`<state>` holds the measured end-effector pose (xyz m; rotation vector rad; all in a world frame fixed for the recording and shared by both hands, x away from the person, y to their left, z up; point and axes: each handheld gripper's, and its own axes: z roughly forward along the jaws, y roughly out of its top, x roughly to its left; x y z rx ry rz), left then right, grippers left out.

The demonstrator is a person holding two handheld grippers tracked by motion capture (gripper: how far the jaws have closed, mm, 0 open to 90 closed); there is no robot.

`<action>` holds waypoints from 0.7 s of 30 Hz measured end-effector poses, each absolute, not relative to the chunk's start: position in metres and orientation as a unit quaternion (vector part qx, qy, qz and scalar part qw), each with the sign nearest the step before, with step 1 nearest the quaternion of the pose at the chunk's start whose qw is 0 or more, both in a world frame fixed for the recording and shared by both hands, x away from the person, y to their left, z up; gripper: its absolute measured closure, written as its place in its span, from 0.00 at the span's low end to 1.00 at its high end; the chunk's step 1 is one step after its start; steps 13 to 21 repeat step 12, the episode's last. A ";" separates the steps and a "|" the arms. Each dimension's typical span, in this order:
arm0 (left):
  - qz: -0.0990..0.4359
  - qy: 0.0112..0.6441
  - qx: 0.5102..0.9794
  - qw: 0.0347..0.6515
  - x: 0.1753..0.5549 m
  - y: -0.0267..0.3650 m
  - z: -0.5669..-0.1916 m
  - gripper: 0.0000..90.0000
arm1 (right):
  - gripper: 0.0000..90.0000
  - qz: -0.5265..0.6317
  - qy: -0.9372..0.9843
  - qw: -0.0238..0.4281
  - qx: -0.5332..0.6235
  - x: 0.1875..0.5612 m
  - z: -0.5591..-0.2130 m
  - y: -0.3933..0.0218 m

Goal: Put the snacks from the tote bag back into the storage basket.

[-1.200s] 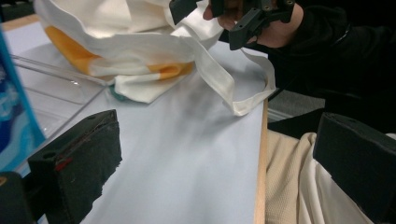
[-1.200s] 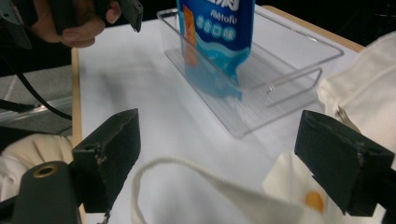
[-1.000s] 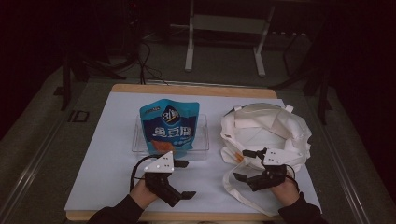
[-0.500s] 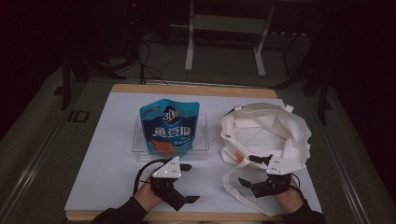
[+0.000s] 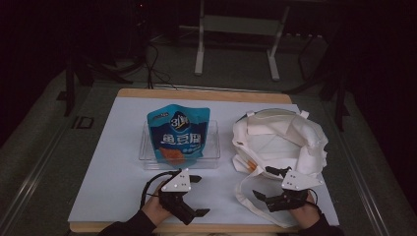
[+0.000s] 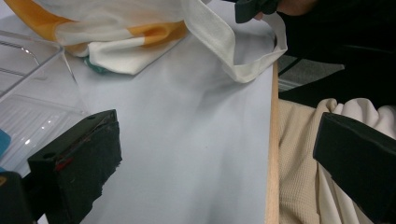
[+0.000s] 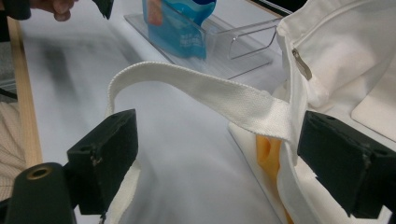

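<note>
The tote's strap (image 7: 205, 93) arcs just ahead of the right gripper (image 5: 272, 183), running crosswise between its wide-open jaws, near the table's front edge. Left gripper (image 5: 195, 195), also gaping, sits farther off, by the tray (image 5: 215, 147).

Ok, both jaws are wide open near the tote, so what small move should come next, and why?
Probably ease the right hand-held gripper forward and close on the bag handle. The strap arches between its open jaws, ungripped, in the right gripper view. Lifting it would likely open the white tote bag for the blue snack pouch, which stands in the clear tray. The left hand-held gripper is open beside it.
</note>
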<state>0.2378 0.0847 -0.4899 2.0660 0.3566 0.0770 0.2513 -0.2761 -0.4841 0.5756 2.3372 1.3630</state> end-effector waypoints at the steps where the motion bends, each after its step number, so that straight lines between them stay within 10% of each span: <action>1: 0.031 0.148 0.854 0.497 0.237 0.085 -0.490 0.02 | 0.14 0.492 0.825 0.186 0.209 0.251 -0.484 -0.279; 21: 0.038 0.164 0.851 0.498 0.237 0.091 -0.493 0.02 | 0.14 0.501 0.816 0.176 0.229 0.256 -0.485 -0.288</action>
